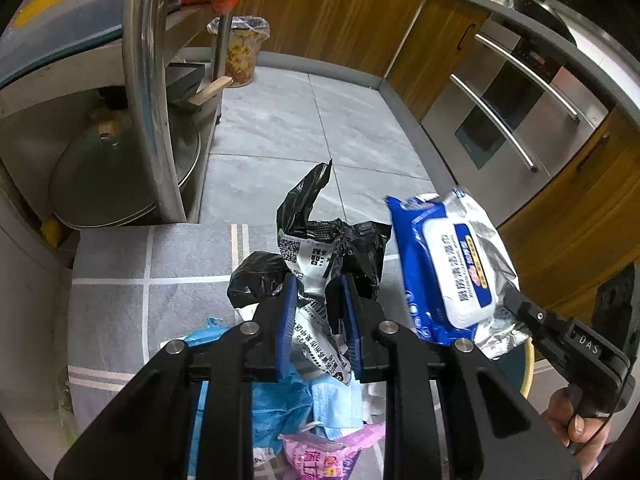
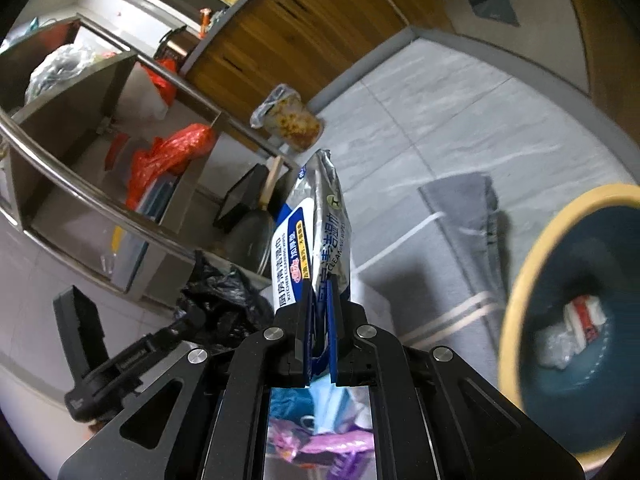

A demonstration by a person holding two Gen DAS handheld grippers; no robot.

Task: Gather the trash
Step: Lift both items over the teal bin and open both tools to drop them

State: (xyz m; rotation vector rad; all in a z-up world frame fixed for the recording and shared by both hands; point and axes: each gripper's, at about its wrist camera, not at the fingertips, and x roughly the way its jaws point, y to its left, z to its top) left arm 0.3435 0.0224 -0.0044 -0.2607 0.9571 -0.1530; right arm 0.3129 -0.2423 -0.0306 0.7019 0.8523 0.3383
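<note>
Home kitchen, wooden cabinets (image 1: 328, 12), steel oven (image 1: 516, 120), pot lid (image 1: 120, 176) on rack

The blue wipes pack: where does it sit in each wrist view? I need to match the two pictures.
Left wrist view: blue wipes pack at right of centre, clamped by the right gripper coming in from the right edge.
Right wrist view: centre, standing up from the shut fingers.
Shared landmark: the patterned bin by the wooden cabinets.
</note>
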